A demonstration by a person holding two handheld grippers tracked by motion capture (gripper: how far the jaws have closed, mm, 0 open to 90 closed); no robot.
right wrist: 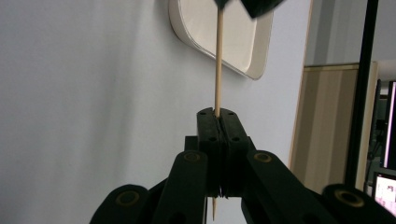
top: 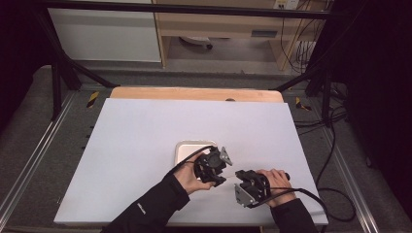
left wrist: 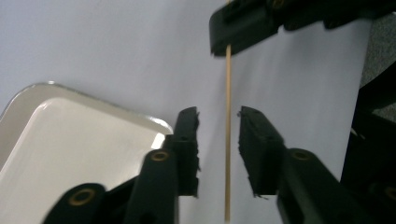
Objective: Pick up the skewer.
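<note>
A thin wooden stick runs between my two grippers, just above the white table. In the left gripper view it passes through the gap of my left gripper, whose jaws stand apart on either side without touching it. My right gripper is shut on the stick, which pokes out ahead of and behind its pads. In the high view the left gripper and right gripper face each other tip to tip near the front of the table. The right gripper's jaw holds the stick's far end.
A white rounded tray lies on the table just behind the left hand, also seen at the left of the left gripper view as the tray and at the top of the right gripper view. A wooden edge borders the table's far side.
</note>
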